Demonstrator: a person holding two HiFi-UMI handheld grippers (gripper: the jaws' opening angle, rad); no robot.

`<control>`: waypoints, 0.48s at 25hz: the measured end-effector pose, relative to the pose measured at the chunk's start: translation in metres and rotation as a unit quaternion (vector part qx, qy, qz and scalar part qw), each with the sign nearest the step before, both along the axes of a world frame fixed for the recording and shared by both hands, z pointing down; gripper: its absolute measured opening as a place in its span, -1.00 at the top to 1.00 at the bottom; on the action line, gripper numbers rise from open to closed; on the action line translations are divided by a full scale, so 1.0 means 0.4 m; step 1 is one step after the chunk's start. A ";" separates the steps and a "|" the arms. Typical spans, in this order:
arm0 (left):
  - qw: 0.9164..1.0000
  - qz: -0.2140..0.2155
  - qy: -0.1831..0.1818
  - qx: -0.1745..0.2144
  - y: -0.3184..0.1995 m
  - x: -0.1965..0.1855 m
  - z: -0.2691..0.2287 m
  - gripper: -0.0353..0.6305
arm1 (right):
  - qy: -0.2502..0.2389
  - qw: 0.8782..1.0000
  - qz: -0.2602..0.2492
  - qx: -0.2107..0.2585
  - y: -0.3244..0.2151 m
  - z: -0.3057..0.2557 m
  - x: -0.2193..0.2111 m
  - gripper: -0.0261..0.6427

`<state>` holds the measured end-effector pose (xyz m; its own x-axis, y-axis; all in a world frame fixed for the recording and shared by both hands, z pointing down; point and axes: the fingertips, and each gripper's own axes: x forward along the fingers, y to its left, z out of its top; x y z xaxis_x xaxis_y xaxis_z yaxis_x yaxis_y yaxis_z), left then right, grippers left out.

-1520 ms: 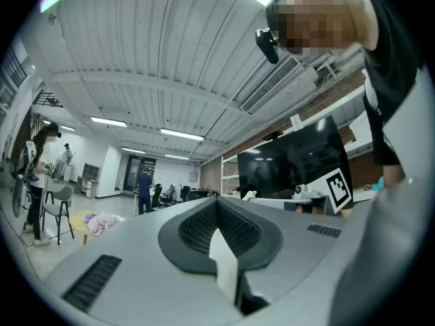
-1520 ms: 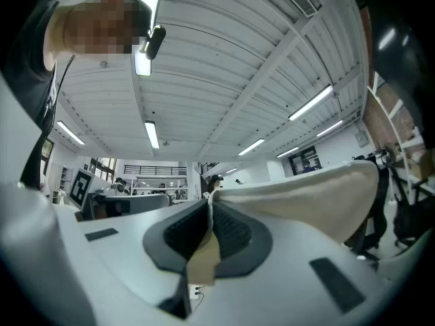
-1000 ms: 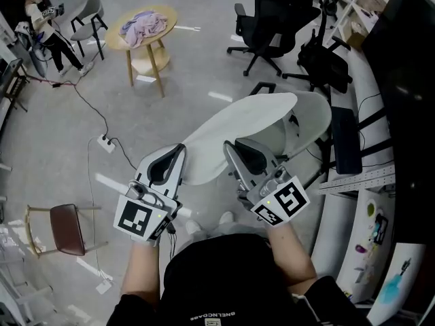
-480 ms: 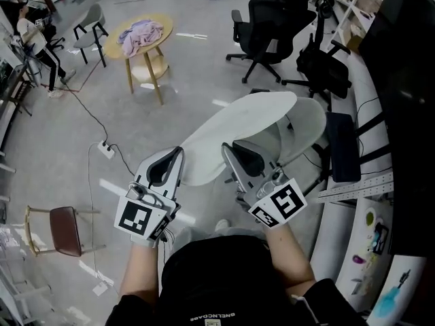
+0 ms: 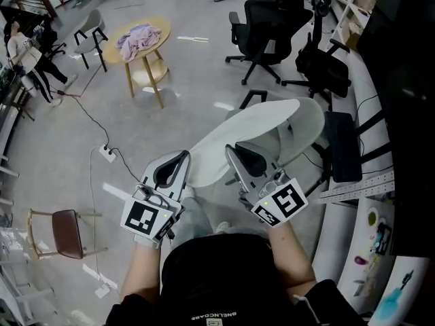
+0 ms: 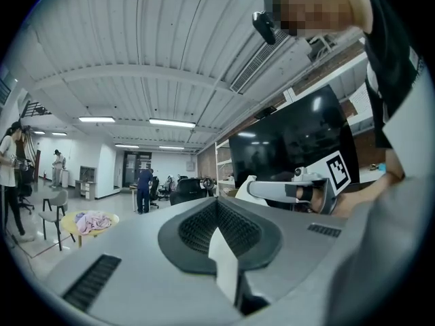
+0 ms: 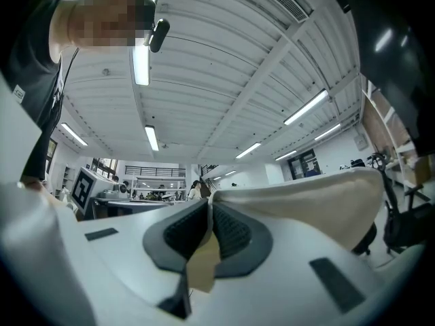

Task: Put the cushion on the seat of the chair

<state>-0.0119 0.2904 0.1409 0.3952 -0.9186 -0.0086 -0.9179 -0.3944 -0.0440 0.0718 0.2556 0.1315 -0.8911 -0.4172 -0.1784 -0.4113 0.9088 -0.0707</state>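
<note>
This is a large open-plan office or lab hall. A bare grey concrete floor [image 5: 190, 94] spreads wide, with black swivel office chairs [image 5: 262, 26] standing loose on it and a power strip [image 5: 107, 153] with its cable [image 5: 85, 107] trailing across. A round wooden table [image 5: 143, 46] carries a heap of cloth [image 5: 138, 31]. Shelves [image 5: 360, 5] and a large dark screen [image 6: 292, 141] line one wall. Overhead, long strip lights [image 7: 141, 63] run along a ribbed white ceiling [image 6: 136, 46], and people [image 6: 143, 189] stand far down the hall.
</note>
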 end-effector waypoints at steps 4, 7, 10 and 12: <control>1.000 0.010 -0.003 0.000 -0.012 -0.001 0.002 0.86 | -0.002 1.000 0.009 0.002 -0.013 0.007 -0.001 0.83; 1.000 0.022 -0.013 -0.006 -0.038 -0.005 0.014 0.86 | 0.004 1.000 0.016 -0.004 -0.049 0.028 -0.013 0.83; 1.000 0.026 -0.006 -0.014 -0.071 -0.023 0.027 0.86 | 0.012 1.000 0.023 -0.016 -0.086 0.052 -0.031 0.83; 0.999 0.030 -0.001 -0.017 -0.099 -0.038 0.040 0.86 | 0.018 0.999 0.024 -0.023 -0.113 0.067 -0.047 0.83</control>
